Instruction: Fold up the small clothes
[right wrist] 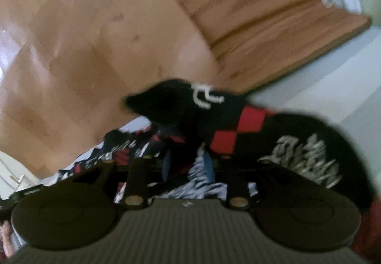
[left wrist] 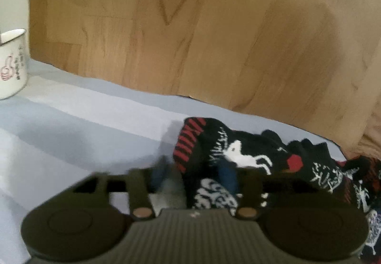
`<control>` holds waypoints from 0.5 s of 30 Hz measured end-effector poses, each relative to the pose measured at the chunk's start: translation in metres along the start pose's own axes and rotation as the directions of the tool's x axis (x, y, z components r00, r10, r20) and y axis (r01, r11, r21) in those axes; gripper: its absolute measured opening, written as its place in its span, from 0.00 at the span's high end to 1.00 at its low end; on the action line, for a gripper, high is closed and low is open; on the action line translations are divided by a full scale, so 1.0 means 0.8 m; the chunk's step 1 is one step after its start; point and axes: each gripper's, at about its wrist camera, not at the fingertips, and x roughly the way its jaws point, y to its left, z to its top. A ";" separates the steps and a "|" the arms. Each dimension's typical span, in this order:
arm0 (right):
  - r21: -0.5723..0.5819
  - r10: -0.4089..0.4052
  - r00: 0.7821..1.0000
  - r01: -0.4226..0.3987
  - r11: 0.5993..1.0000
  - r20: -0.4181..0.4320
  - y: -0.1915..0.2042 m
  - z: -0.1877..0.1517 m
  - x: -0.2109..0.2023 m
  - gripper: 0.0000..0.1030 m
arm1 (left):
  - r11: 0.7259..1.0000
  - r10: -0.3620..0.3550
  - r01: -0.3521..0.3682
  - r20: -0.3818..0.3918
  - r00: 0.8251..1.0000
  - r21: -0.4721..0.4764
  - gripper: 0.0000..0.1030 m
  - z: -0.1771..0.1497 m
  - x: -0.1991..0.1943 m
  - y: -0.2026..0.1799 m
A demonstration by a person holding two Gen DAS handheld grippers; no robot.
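Note:
A small black garment with red patches and white print (left wrist: 240, 157) lies crumpled on a pale blue cloth (left wrist: 71, 135). My left gripper (left wrist: 193, 178) sits low at its left end, blue fingertips (left wrist: 227, 177) spread apart, one on the fabric. In the right wrist view the same garment (right wrist: 228, 121) is bunched and lifted around my right gripper (right wrist: 188, 164). Its blue fingertips (right wrist: 209, 164) stand fairly close, with zebra-print fabric between them. Both views are blurred.
A white enamel mug (left wrist: 12, 61) stands at the far left on the cloth. Beyond the table edge is wooden floor (left wrist: 190, 26). A brown cushioned seat (right wrist: 273, 14) shows at the right in the right wrist view.

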 end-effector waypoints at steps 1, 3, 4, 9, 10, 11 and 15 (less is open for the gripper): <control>-0.001 -0.030 0.999 0.030 1.000 0.030 -0.012 0.006 0.001 0.71 | 1.000 -0.001 0.001 -0.001 1.000 -0.002 0.41 0.000 0.000 0.000; 0.074 -0.144 0.985 0.137 0.988 0.099 -0.041 0.023 0.001 0.93 | 1.000 -0.003 0.003 0.002 1.000 -0.004 0.40 0.003 0.003 0.002; 0.136 -0.184 0.978 0.170 0.976 0.097 -0.059 0.033 0.002 1.00 | 1.000 0.004 -0.004 0.003 1.000 0.002 0.40 0.004 0.007 -0.002; 0.067 -0.229 0.954 0.220 0.973 0.192 -0.058 0.044 -0.045 0.72 | 1.000 0.024 -0.023 0.035 0.999 -0.011 0.24 0.007 0.006 -0.001; 0.078 -0.225 0.951 0.213 0.974 0.211 -0.066 0.044 -0.061 0.67 | 1.000 0.026 -0.025 0.042 0.999 -0.016 0.24 0.008 0.002 0.001; 0.097 -0.207 0.954 0.190 0.977 0.215 -0.076 0.046 -0.078 0.67 | 0.999 0.024 -0.022 0.058 0.998 -0.026 0.24 0.009 -0.006 0.003; 0.093 -0.175 0.971 0.162 0.982 0.162 -0.104 0.035 -0.137 0.67 | 0.998 -0.022 0.029 0.132 0.991 -0.050 0.24 0.020 -0.039 0.000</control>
